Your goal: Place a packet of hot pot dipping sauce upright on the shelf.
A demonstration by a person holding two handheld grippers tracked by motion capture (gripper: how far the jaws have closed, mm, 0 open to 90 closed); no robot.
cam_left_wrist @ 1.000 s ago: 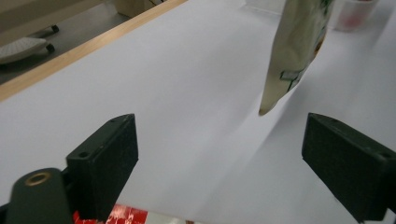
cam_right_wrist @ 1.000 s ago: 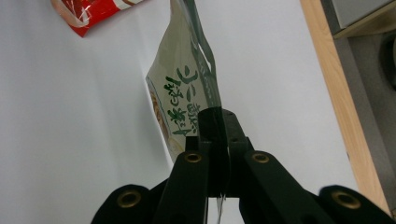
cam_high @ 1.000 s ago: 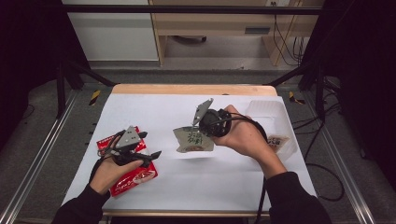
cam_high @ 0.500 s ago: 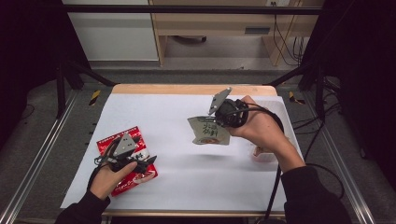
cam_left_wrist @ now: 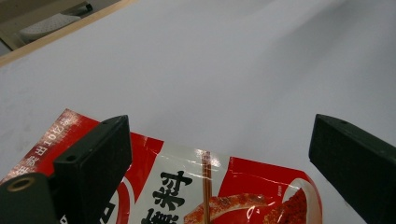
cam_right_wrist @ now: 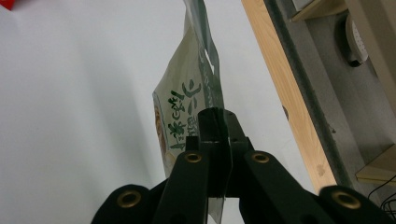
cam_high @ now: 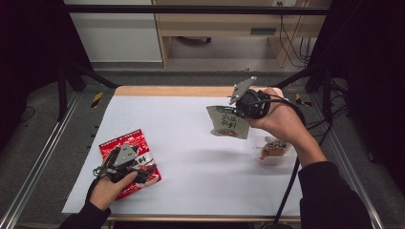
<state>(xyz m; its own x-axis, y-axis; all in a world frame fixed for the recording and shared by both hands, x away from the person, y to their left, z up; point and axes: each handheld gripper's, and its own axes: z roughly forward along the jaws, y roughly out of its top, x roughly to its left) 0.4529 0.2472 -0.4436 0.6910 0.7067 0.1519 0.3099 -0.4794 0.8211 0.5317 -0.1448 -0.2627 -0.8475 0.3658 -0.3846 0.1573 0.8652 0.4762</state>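
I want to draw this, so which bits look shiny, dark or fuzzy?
High view: the white table cover is bright, the room around it nearly black. Left gripper view: glare streaks shine on the red packet, and the near jaws look soft. Right gripper view: the green pouch is see-through at its edge; the shut right gripper looms dark.

white table cover (cam_high: 191, 129), orange-labelled clear tub (cam_high: 275, 150)
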